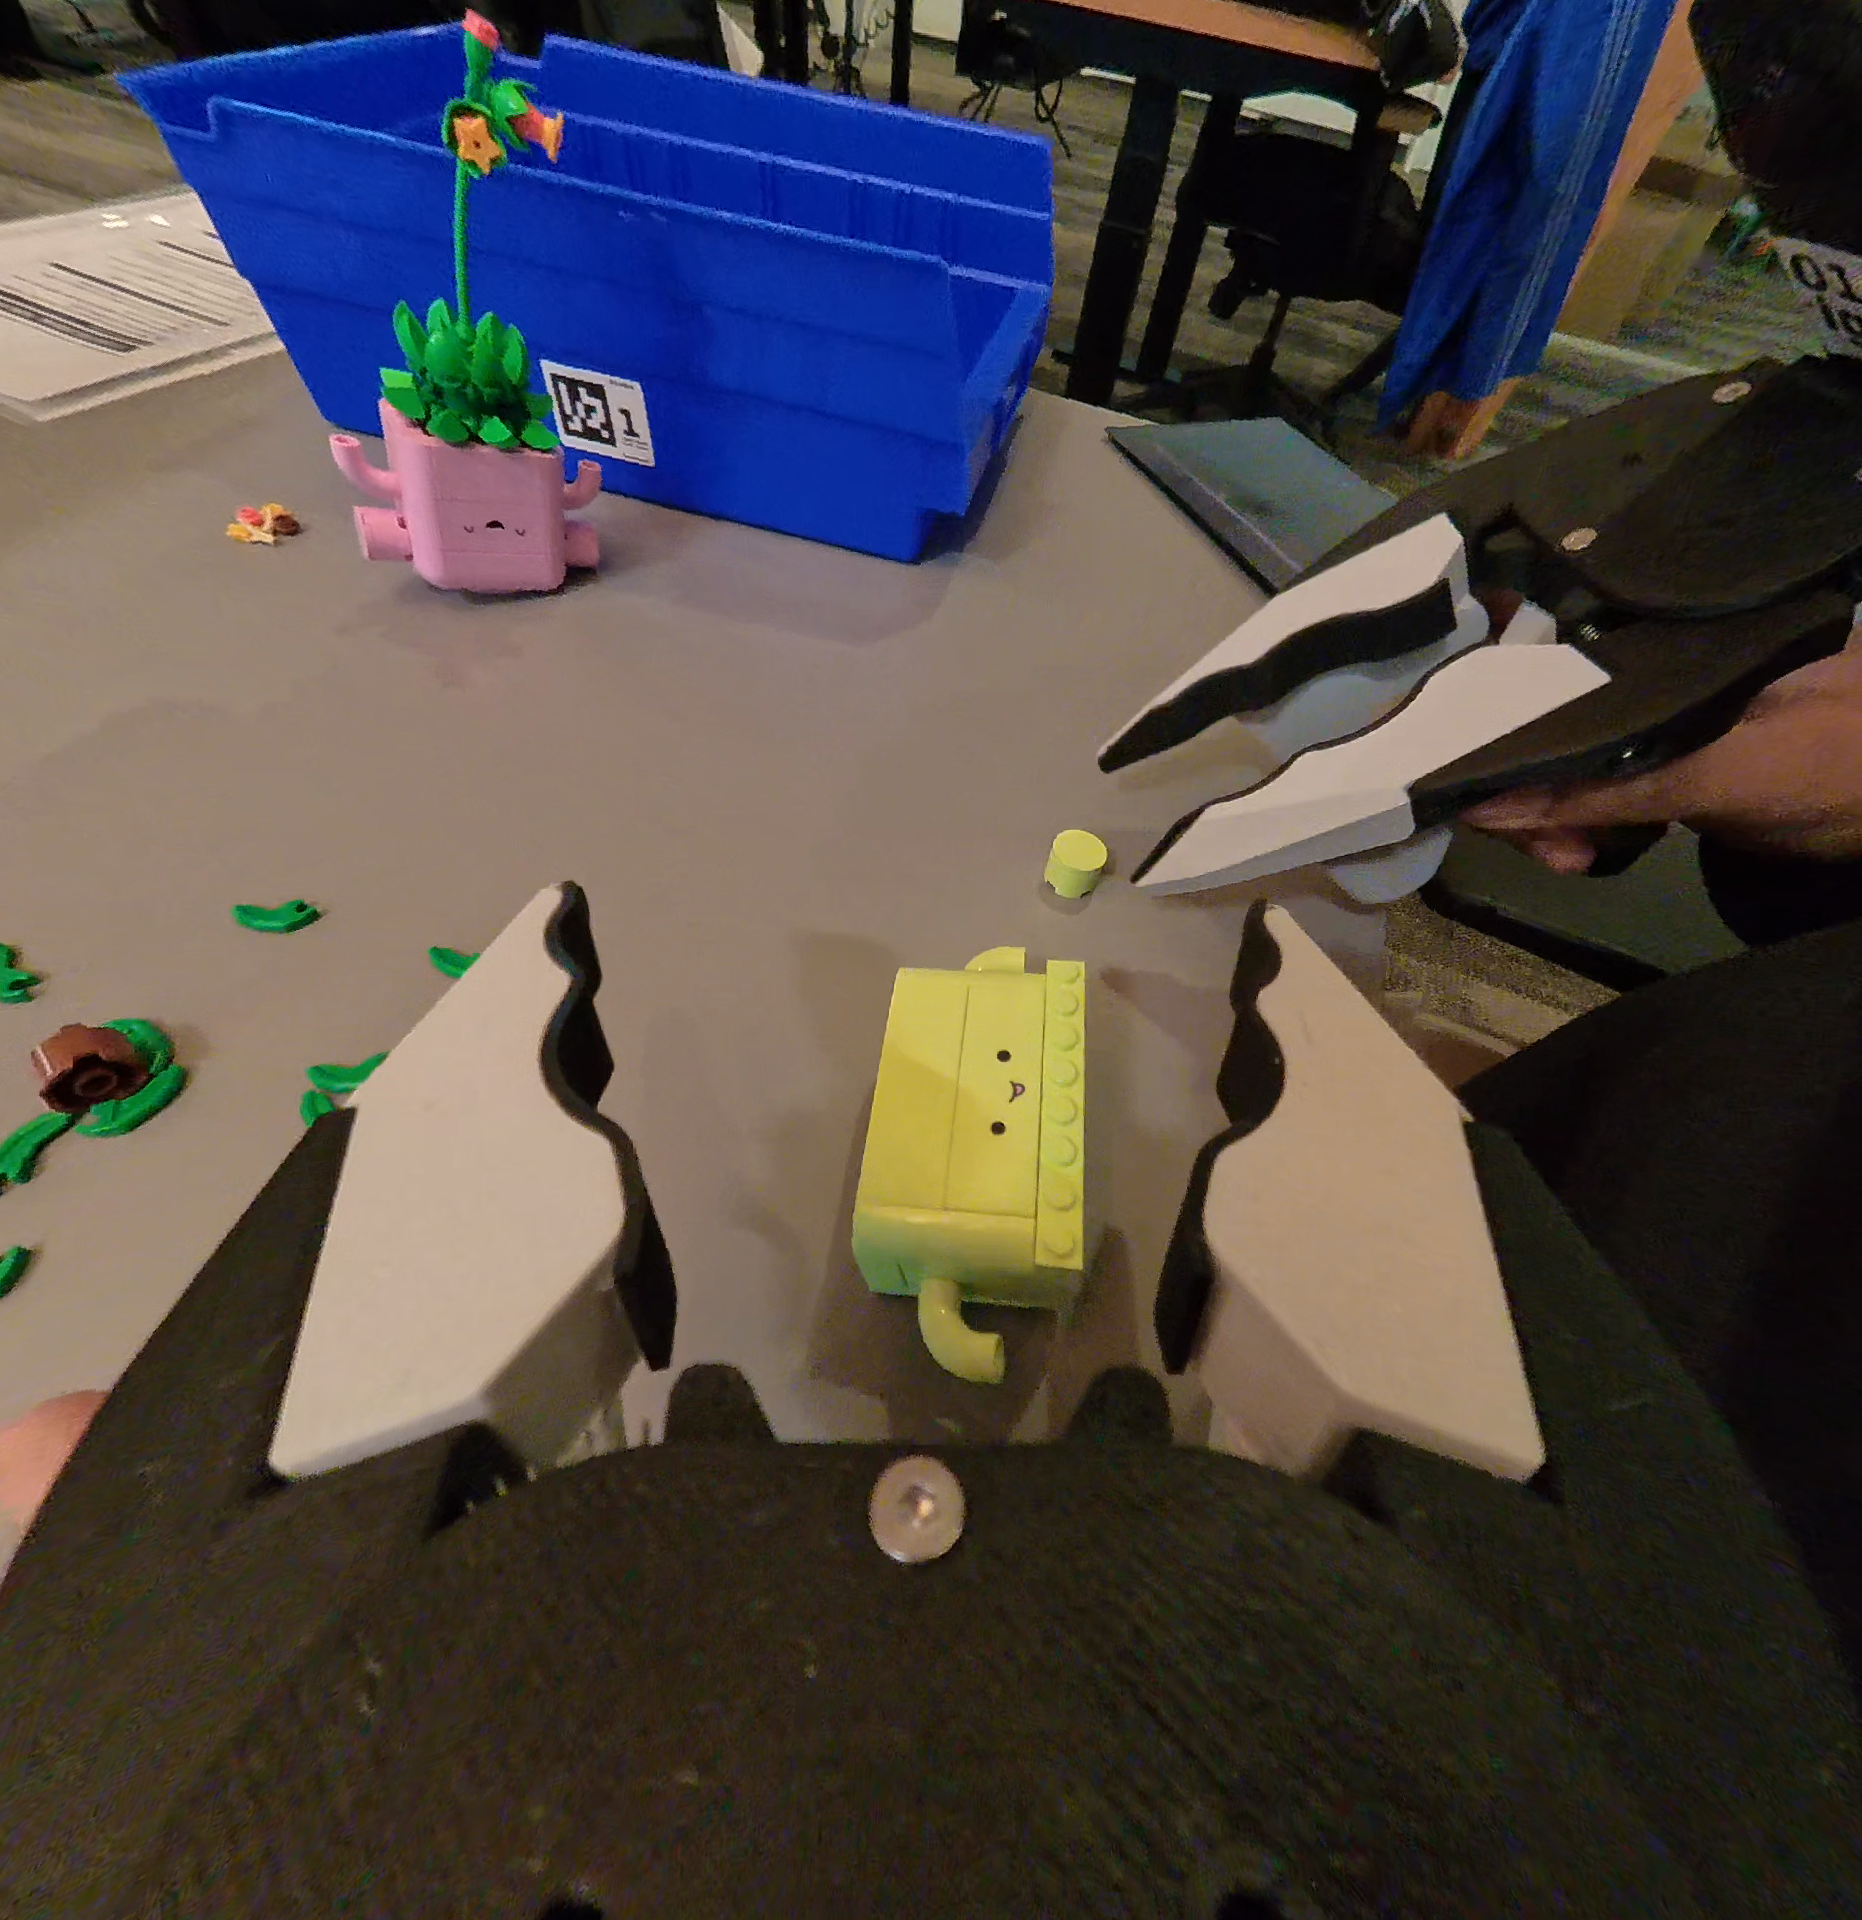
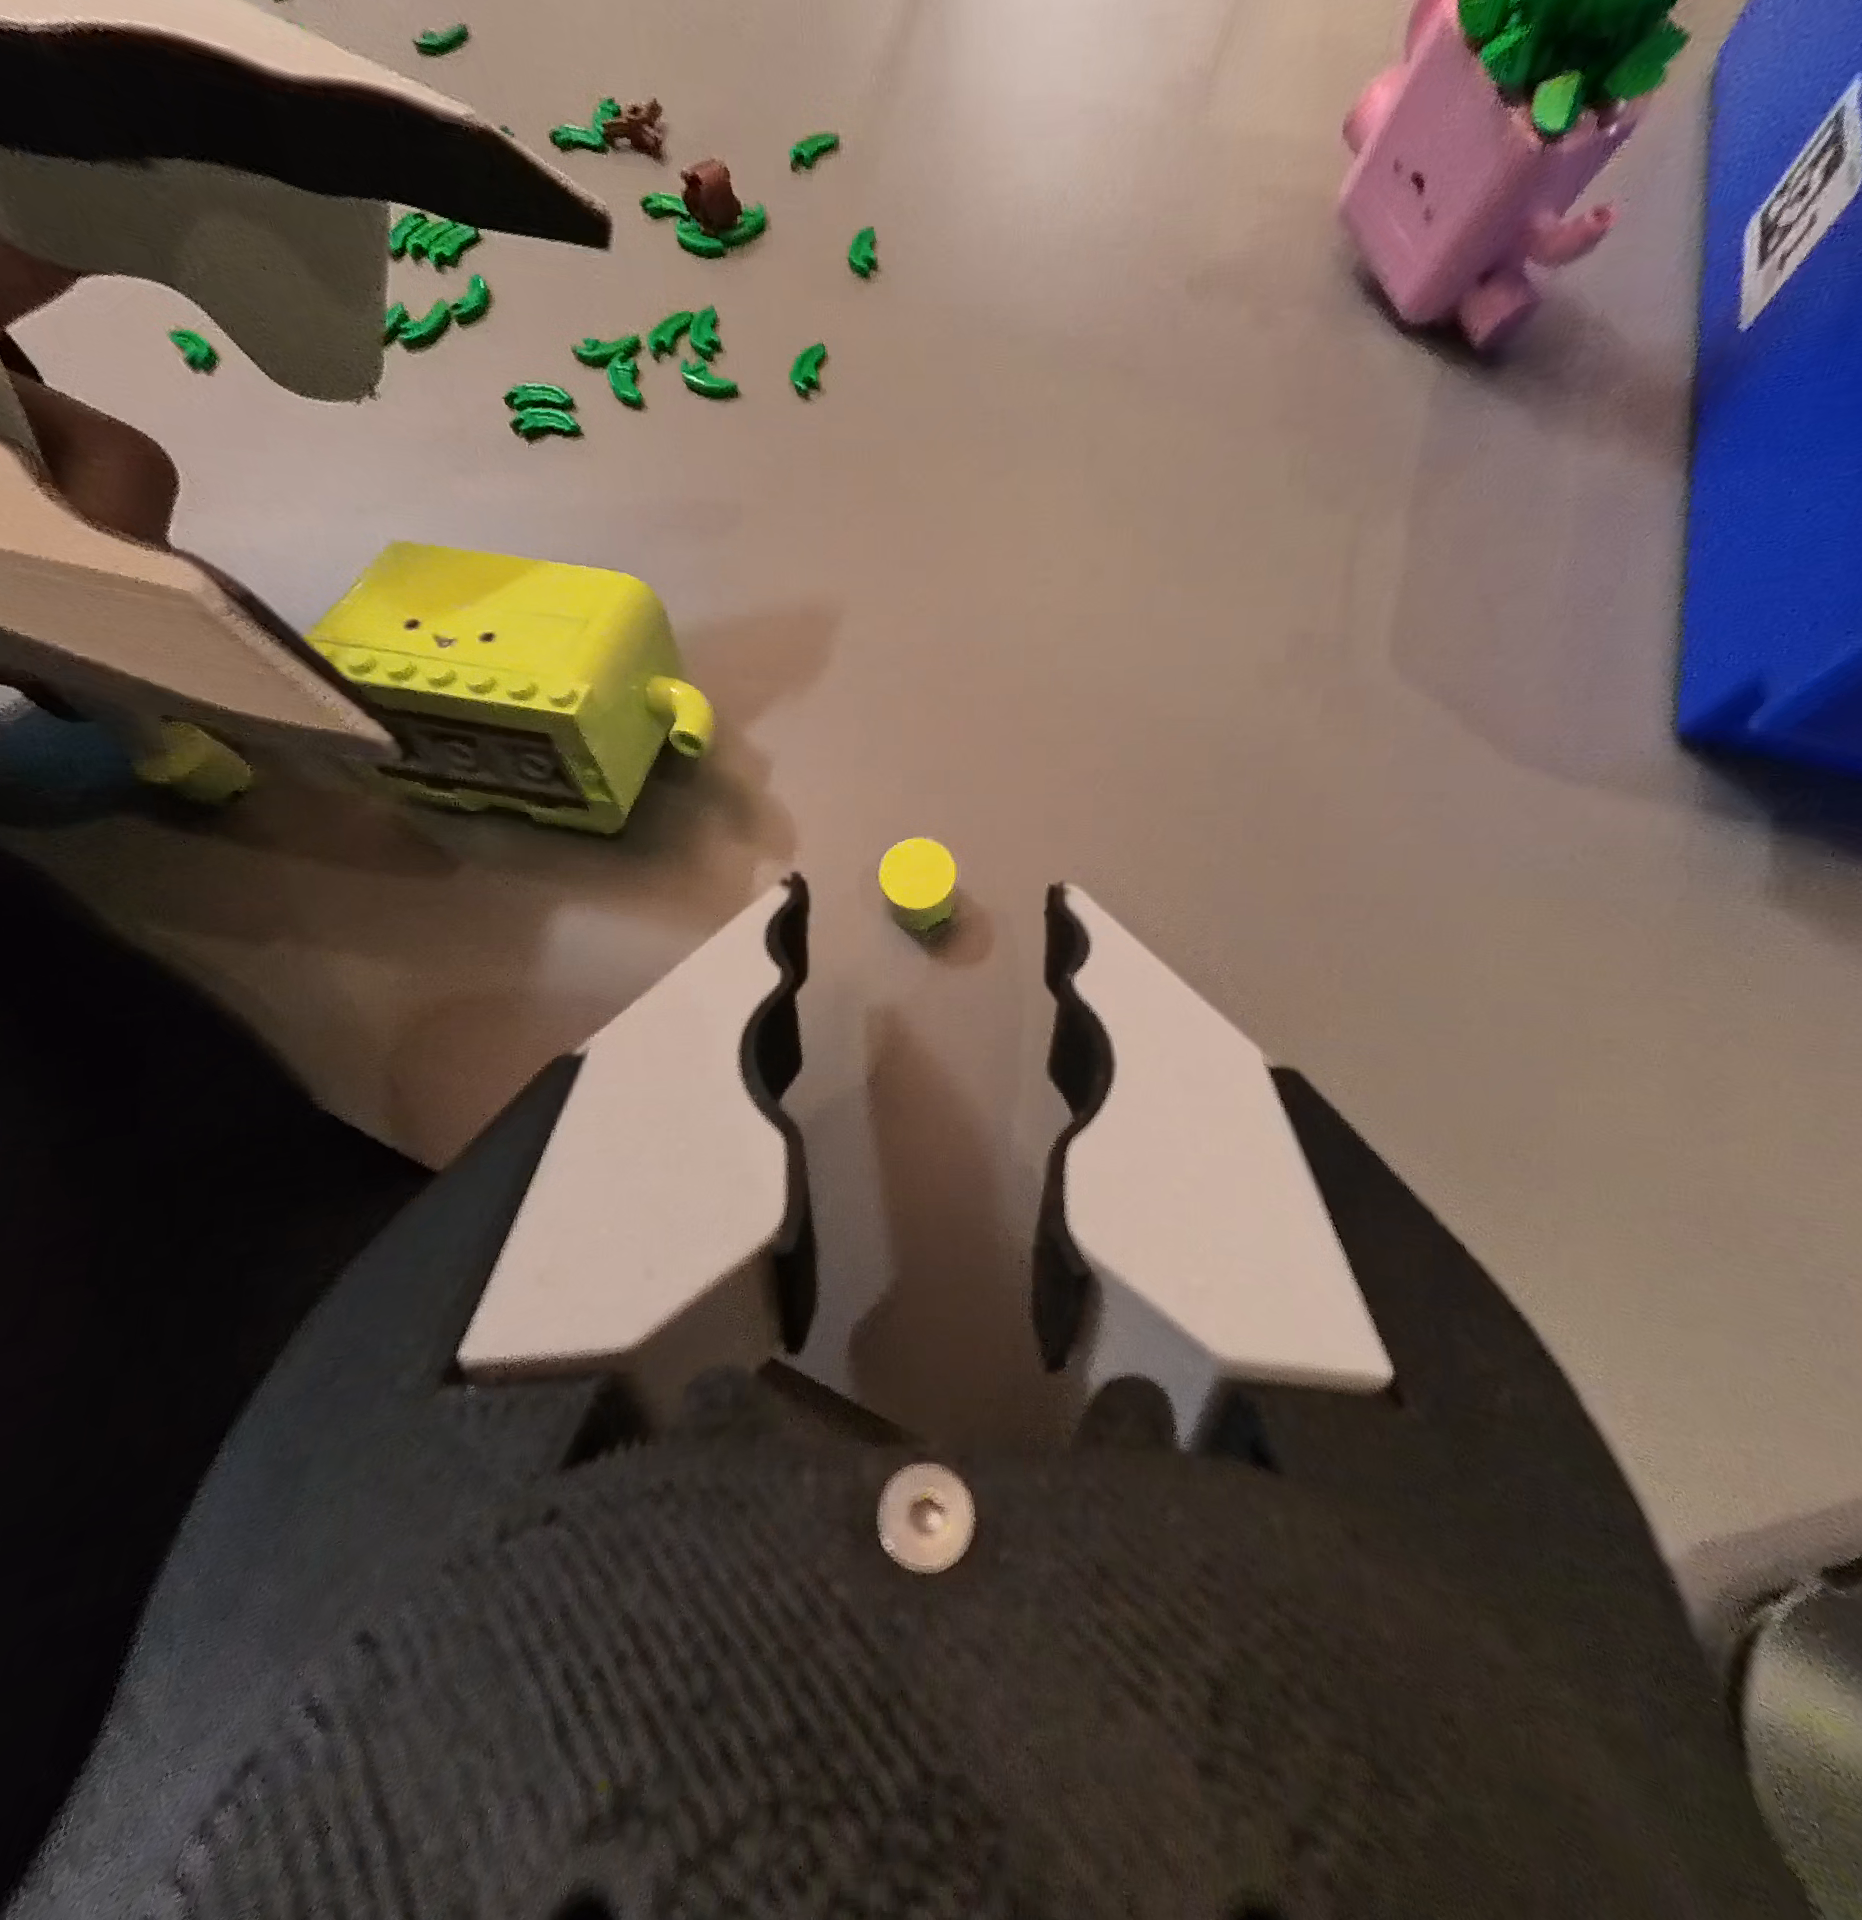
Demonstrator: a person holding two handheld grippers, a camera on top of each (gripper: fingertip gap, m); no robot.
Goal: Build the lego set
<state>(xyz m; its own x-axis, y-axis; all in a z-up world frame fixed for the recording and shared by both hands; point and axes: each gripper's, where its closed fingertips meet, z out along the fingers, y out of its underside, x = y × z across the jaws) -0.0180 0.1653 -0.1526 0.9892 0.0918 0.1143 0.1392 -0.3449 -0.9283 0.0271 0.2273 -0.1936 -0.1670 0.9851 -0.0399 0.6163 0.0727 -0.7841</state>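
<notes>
A lime-green lego pot (image 1: 974, 1122) with a small face lies on its side on the grey table (image 1: 802, 727). My left gripper (image 1: 916, 904) is open and empty, with its fingers on either side of the pot and not touching it. A small lime cylinder piece (image 1: 1075, 860) stands just beyond the pot. My right gripper (image 2: 927, 891) is open and empty, and the cylinder (image 2: 914, 873) sits on the table right at the gap between its tips. The right gripper also shows in the left wrist view (image 1: 1122, 823). The left gripper (image 2: 499, 490) and the pot (image 2: 511, 665) show at the left of the right wrist view.
A finished pink lego pot with a green plant and tall flower stem (image 1: 470, 499) stands before a blue bin (image 1: 646, 291). Several loose green leaf pieces (image 2: 615, 364) and a brown piece (image 1: 85, 1065) lie to the left. Papers (image 1: 96, 301) and a dark folder (image 1: 1239, 488) lie at the table's edges.
</notes>
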